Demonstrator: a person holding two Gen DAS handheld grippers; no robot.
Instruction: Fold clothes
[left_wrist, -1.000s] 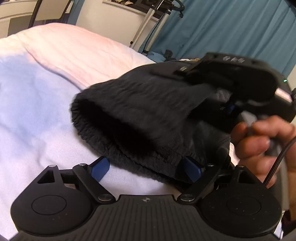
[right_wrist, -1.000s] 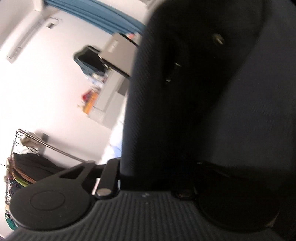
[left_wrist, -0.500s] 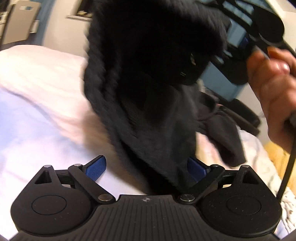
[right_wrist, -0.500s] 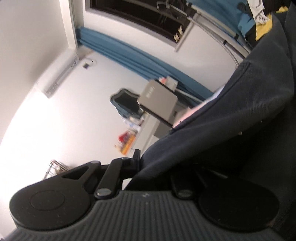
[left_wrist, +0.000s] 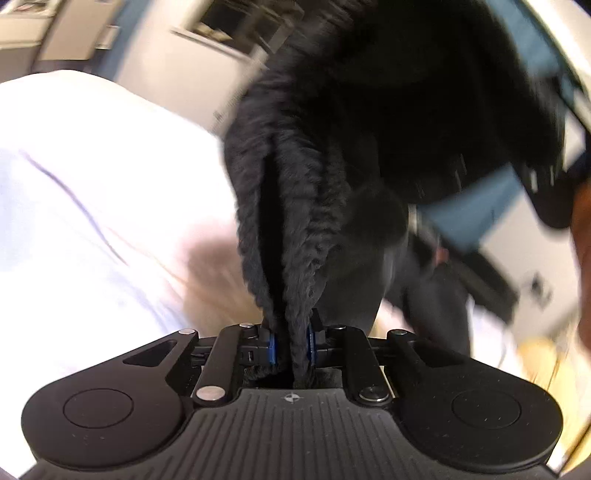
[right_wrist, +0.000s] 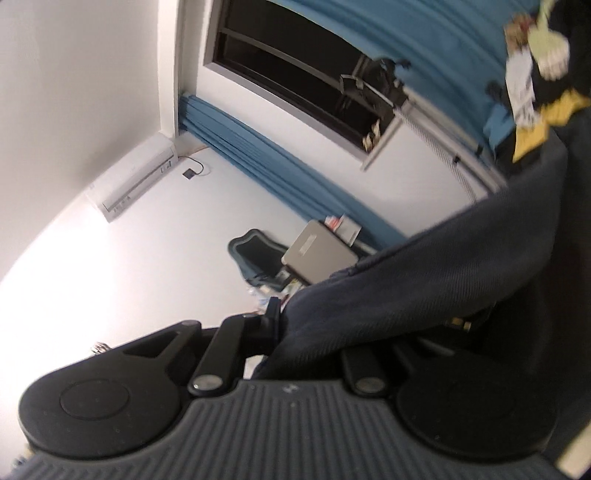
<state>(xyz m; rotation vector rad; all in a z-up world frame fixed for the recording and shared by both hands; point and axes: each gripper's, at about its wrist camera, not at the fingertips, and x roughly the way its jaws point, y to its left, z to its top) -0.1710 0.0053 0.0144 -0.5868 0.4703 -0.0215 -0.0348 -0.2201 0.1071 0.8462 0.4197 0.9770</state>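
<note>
At the bottom centre of the left wrist view, the left gripper (left_wrist: 290, 349) had just been clenched on the ribbed knit hem of the dark garment (left_wrist: 295, 229), held above pale bedding (left_wrist: 92, 192). The right gripper (right_wrist: 291, 332) was clamped on its twill-textured fabric. No writing could be read.

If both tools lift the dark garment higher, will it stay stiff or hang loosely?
Probably loosely: the dark garment already droops in folds above the left tool. Its ribbed knit edge looks grippy, so slipping seems unlikely. It drapes over the right tool too.
</note>
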